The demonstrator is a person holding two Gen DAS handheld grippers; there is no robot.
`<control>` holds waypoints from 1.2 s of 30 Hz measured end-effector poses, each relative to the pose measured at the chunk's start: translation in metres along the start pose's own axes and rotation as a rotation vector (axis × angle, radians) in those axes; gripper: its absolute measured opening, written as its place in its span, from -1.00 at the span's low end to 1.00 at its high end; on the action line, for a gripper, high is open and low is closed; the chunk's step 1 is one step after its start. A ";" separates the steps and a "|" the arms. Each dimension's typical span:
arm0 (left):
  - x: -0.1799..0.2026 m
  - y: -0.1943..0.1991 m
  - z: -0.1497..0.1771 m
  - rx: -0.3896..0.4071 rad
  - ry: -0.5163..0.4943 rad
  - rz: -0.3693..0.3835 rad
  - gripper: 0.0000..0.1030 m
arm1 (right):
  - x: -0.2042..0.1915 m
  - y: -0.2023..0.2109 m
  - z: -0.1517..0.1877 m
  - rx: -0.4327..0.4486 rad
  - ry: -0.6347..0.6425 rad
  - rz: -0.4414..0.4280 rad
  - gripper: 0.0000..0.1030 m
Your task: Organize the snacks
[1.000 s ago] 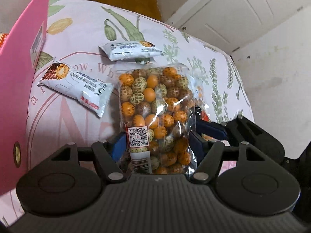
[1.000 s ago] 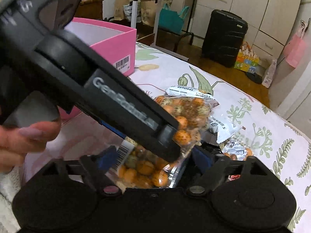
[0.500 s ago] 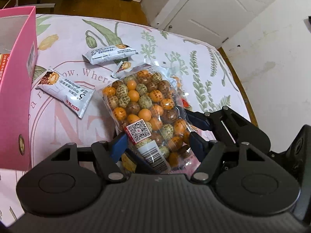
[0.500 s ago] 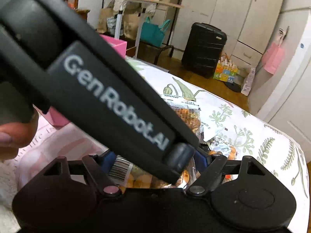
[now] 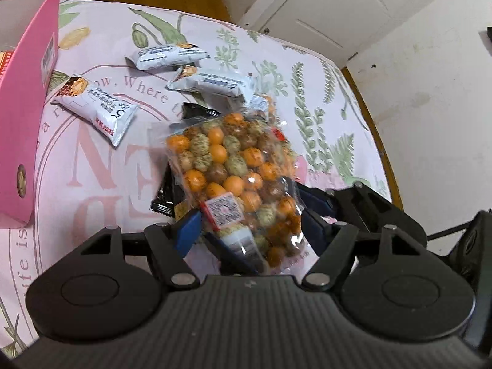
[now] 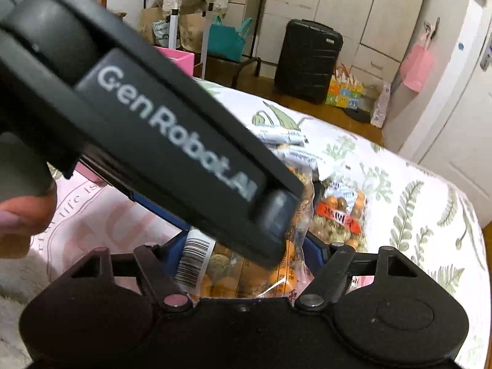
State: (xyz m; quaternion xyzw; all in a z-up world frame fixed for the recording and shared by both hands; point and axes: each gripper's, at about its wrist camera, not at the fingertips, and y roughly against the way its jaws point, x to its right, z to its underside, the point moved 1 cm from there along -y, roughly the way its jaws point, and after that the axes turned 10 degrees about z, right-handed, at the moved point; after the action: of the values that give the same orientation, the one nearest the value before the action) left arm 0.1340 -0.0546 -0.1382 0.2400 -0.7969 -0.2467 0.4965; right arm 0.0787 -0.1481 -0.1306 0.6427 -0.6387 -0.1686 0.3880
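Holding snack bag [image 5: 236,181] between both tongs: left tongs [image 5: 246,227] opening, right tongs [image 6: 246,249] closing on it. Bag long axis toward 12 o'clock; pink box [image 5: 27,98] at 10 o'clock, nearer my left hand.

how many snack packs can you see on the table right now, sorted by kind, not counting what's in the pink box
White bar wrappers: 3
Clear bags of orange and speckled coated nuts: 2
Black packets: 1, partly hidden under the lifted bag
Total: 6
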 end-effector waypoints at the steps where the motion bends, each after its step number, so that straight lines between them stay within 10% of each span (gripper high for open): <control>1: -0.003 -0.003 0.001 0.008 -0.010 -0.007 0.38 | 0.001 -0.001 0.000 -0.004 -0.007 -0.002 0.53; 20: 0.021 0.000 0.009 -0.027 -0.063 -0.092 0.19 | 0.018 0.000 -0.017 -0.188 -0.118 -0.129 0.54; 36: 0.049 0.067 0.034 -0.031 -0.082 -0.107 0.20 | 0.016 0.072 -0.017 -0.175 -0.096 -0.264 0.54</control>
State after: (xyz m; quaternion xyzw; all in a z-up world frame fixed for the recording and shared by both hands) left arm 0.0749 -0.0287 -0.0761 0.2643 -0.7986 -0.2950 0.4531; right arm 0.0430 -0.1501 -0.0638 0.6758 -0.5495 -0.3037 0.3861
